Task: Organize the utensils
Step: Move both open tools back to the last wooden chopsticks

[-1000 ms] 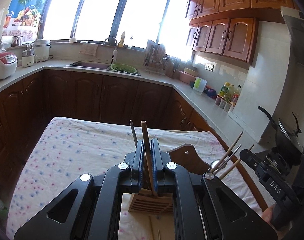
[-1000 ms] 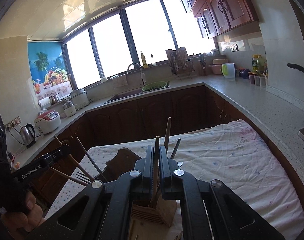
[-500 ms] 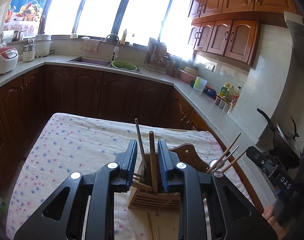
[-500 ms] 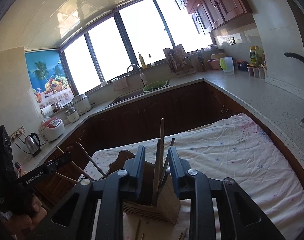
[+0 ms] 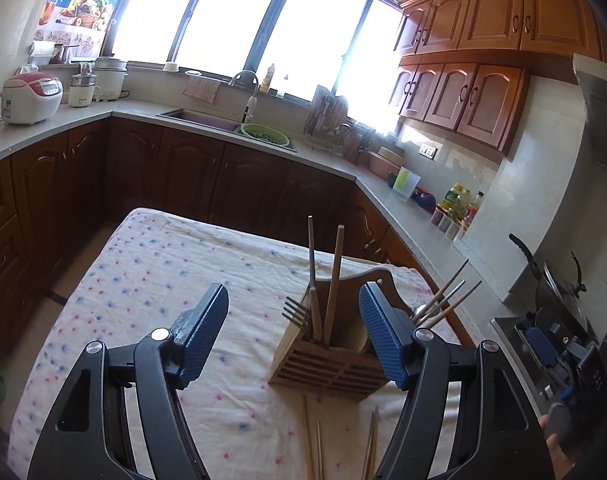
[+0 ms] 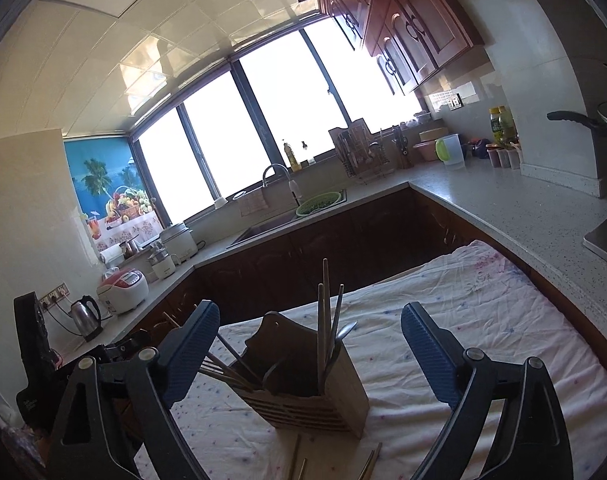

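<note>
Both grippers' jaws opening, nothing between pads: left gripper (image 5: 293, 336), right gripper (image 6: 309, 350). Wooden holder (image 5: 327, 364) on surface at 12 o'clock, chopsticks (image 5: 335, 276) upright inside. Loose chopsticks (image 5: 309, 440) at 6 — go low, pinch mid-shaft, keep clear of holder.

A slatted, matt pale-wood utensil holder (image 5: 326, 364) holding wooden chopsticks (image 5: 335, 276) and a shiny metal fork (image 5: 297, 312) stands on a wrinkled, speckled cotton cloth (image 5: 151, 280), flanked by ribbed blue rubbery pads (image 5: 207, 332) on glossy black plastic claws, before speckled polished-stone counters (image 6: 523, 208).
</note>
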Demonstrator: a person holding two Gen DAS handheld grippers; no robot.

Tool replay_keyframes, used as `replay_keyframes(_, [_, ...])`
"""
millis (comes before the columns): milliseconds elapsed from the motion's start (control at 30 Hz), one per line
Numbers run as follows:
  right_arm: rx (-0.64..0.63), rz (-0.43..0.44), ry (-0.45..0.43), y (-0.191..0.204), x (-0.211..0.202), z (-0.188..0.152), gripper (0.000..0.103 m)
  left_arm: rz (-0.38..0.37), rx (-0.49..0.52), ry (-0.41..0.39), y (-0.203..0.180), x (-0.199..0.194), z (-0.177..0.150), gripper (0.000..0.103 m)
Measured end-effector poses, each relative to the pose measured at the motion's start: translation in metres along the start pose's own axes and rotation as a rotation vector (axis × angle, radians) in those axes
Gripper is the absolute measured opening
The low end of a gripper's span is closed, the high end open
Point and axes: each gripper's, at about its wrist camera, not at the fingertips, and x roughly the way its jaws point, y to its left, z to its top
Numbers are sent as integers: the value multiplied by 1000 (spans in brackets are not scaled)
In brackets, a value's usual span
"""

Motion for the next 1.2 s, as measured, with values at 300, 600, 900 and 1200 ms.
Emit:
replay_keyframes(300, [9, -50, 67, -17, -24, -49, 94, 35, -14, 47, 16, -19, -42, 73])
replay_keyframes(600, [44, -86, 193, -36, -24, -94, 94, 54, -24, 168, 26, -8, -95, 73])
replay_keyframes(900, [50, -111, 278, -44, -21, -125, 94, 75, -10, 294, 27, 9, -140, 73])
replay_keyframes(1200, [11, -118, 330, -42, -11, -135, 92, 98, 8, 350, 25, 23, -148, 73])
